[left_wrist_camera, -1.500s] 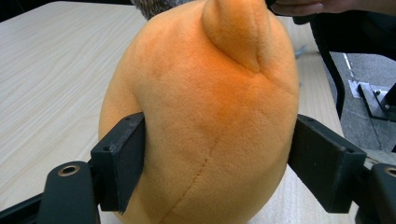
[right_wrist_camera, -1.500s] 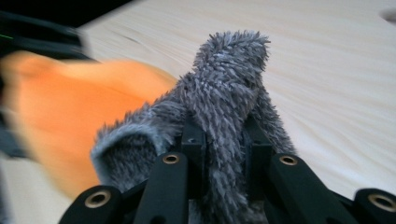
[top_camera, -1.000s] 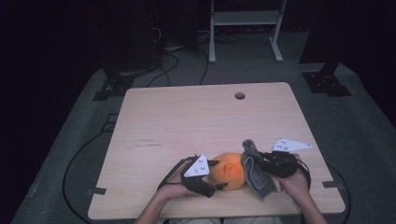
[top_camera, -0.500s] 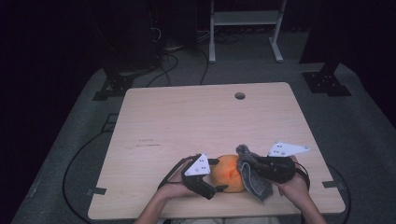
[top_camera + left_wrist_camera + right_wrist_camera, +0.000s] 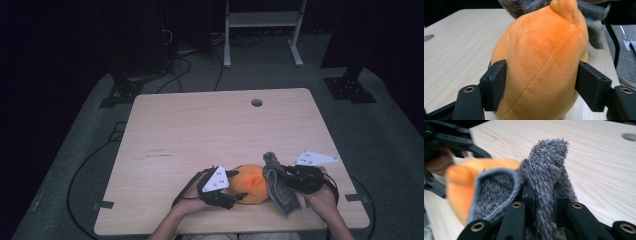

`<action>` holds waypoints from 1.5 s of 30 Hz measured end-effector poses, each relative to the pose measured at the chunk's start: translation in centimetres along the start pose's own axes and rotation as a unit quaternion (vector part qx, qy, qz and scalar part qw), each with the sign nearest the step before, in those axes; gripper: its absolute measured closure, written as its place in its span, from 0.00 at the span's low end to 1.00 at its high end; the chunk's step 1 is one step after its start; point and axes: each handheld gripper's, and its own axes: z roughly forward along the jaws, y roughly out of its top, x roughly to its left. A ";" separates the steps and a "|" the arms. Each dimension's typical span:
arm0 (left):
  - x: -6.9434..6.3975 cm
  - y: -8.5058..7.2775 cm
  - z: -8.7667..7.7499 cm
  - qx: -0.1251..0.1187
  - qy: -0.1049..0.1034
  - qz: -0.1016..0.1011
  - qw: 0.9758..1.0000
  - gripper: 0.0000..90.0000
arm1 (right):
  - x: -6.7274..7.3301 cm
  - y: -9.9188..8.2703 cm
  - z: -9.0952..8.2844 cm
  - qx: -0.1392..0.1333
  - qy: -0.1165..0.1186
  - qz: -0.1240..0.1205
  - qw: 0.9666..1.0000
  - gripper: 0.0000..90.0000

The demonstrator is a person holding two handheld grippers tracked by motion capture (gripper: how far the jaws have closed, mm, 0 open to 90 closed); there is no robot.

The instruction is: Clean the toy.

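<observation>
Item one, your left gripper (image 5: pixel 239 189): near the table's (image 5: pixel 200 130) front edge, its jaws have just been closing and now press on both flanks of the orange plush toy (image 5: pixel 250 183). The left gripper view gives you what the high view lacks: both pads (image 5: pixel 495 85) denting the plush (image 5: pixel 541 65), and a seam down its middle.

Item two, the toy: on the wood between your hands.

Item three, your right gripper (image 5: pixel 280 175): pinched tight on a grey fuzzy cloth (image 5: pixel 280 187). The right gripper view shows the cloth (image 5: pixel 546 170) bunched upright between the jaws, with a looser fold draped beside the toy (image 5: pixel 461 185).
</observation>
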 end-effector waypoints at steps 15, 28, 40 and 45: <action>0.3 1.5 -1.0 -0.014 0.006 -0.010 1.000 0.37 | 3.3 1.4 1.1 -0.024 0.044 -0.017 0.999 0.85; 0.9 0.9 -0.4 0.013 0.022 -0.045 0.999 0.28 | 0.7 0.2 0.6 -0.004 -0.002 0.003 1.000 0.84; 0.7 1.4 -0.8 -0.005 -0.033 -0.034 0.999 0.25 | 2.9 0.9 0.7 -0.012 0.032 -0.035 0.999 0.83; 1.5 1.1 -1.1 -0.019 -0.034 -0.046 0.998 0.14 | 1.4 0.0 -0.4 -0.003 0.027 -0.024 0.999 0.83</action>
